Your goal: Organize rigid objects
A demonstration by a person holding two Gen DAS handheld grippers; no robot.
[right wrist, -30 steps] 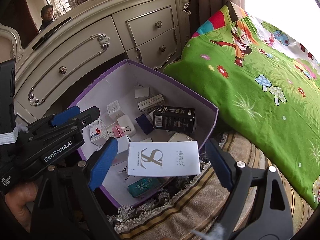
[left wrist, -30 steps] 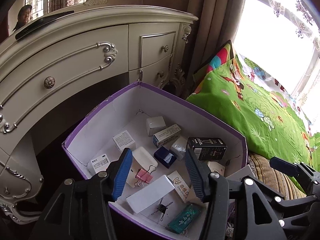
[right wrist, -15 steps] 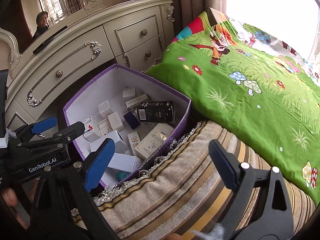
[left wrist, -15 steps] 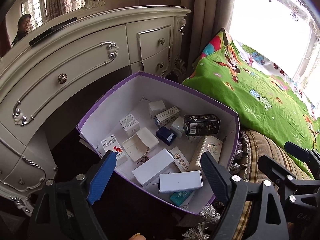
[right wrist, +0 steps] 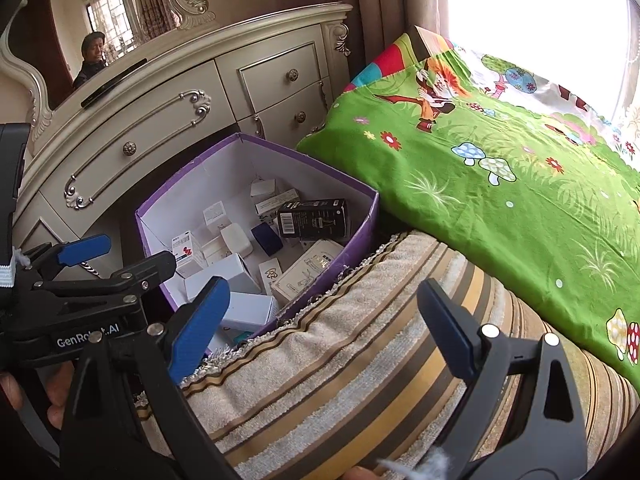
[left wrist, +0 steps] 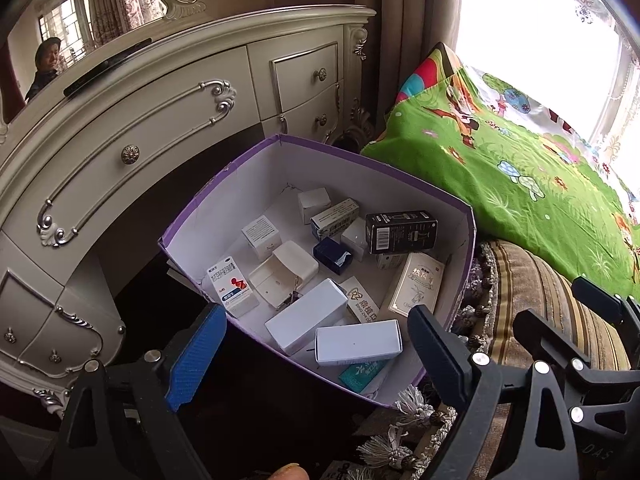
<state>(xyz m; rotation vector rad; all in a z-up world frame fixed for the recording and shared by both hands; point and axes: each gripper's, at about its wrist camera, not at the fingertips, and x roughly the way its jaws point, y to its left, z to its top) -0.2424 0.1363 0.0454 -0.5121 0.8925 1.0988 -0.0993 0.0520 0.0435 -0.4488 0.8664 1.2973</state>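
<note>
— While we hold the left gripper (left wrist: 316, 344) above the near rim of the purple box (left wrist: 464, 248), how do its jaws stand?
— They have just been opening and now gape wide, gripping nothing. We see a white carton (left wrist: 358, 342) lying loose on the box floor between them, untouched.
— And our right gripper (right wrist: 320, 320)?
— Spread equally wide, empty, over the striped cushion (right wrist: 360, 360) beside the box.
— Where are the cartons?
— All inside the box: the black carton (left wrist: 402, 231) against the far right wall, the cream one (left wrist: 418, 290) below it, a red-and-blue medicine box (left wrist: 232, 286) at the left.
</note>
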